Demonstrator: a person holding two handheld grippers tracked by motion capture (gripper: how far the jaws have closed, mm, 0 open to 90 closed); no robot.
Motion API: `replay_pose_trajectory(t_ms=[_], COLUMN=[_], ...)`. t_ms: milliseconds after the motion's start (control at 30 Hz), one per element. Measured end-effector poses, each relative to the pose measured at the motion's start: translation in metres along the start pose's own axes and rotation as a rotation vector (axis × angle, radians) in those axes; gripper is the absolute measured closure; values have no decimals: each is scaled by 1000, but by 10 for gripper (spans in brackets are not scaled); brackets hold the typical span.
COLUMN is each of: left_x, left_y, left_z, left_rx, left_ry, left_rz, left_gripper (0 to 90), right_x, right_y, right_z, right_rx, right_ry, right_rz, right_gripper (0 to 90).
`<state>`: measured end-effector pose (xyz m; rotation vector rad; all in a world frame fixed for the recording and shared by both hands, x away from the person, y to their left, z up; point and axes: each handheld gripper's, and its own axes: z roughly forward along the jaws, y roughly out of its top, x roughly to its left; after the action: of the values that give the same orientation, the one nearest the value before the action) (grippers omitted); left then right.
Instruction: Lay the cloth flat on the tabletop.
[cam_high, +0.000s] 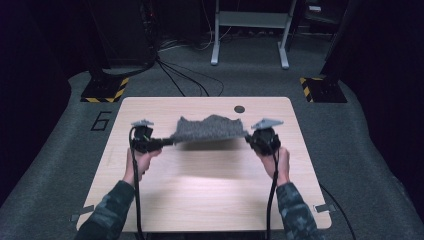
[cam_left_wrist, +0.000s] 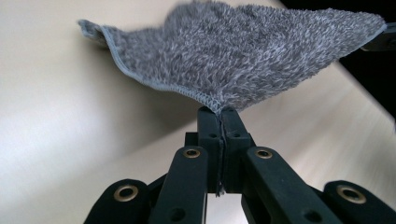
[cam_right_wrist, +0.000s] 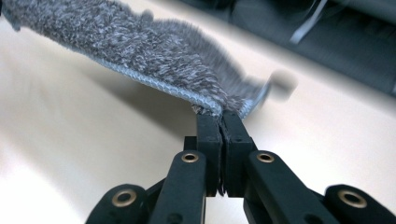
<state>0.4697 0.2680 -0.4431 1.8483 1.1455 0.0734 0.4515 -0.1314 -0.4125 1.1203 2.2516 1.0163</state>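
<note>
A fluffy grey towel (cam_high: 210, 129) hangs stretched above the wooden table (cam_high: 200, 200), held up by its two near corners. My left gripper (cam_high: 169, 141) is shut on the towel's left corner, and in the left gripper view its jaws pinch the stitched hem of the towel (cam_left_wrist: 243, 51) at my left gripper (cam_left_wrist: 219, 111). My right gripper (cam_high: 248, 136) is shut on the right corner. In the right gripper view the towel (cam_right_wrist: 140, 42) runs off to the upper left from my right gripper (cam_right_wrist: 220, 113). The far edge of the cloth sags toward the table.
A small dark round hole (cam_high: 239, 109) sits near the table's far edge. Beyond the table are cables on the grey floor, a white frame's legs (cam_high: 249, 35) and black stands with yellow-black striped bases (cam_high: 105, 90). The number 6 (cam_high: 101, 120) is marked on the floor left of the table.
</note>
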Motion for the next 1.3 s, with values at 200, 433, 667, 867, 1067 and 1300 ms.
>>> replay_pose_trajectory(t_ms=[200,433,667,867,1067,1300], left_x=[5,-4,-7,-9,-17,-29], left_y=[-58,-81,-98,-91,-69,-67], left_z=[25,25,8,1,23,48], left_rx=[102,125,132,117,93,141], left_ry=[-39,-61,-92,-36,21,150], left_rz=[-78,-102,-107,-79,-60,55], left_gripper=[888,864,753,533,328,233], right_x=[15,26,34,28,4,-3], right_y=[-68,-89,-108,-121,-112,-106], right_z=[24,18,-8,-30,-26,4], right_rx=[111,139,164,167,120,166], right_ry=[40,45,64,57,-2,-49], right_rz=[68,78,98,138,206,202], right_gripper=[877,866,778,535,349,239])
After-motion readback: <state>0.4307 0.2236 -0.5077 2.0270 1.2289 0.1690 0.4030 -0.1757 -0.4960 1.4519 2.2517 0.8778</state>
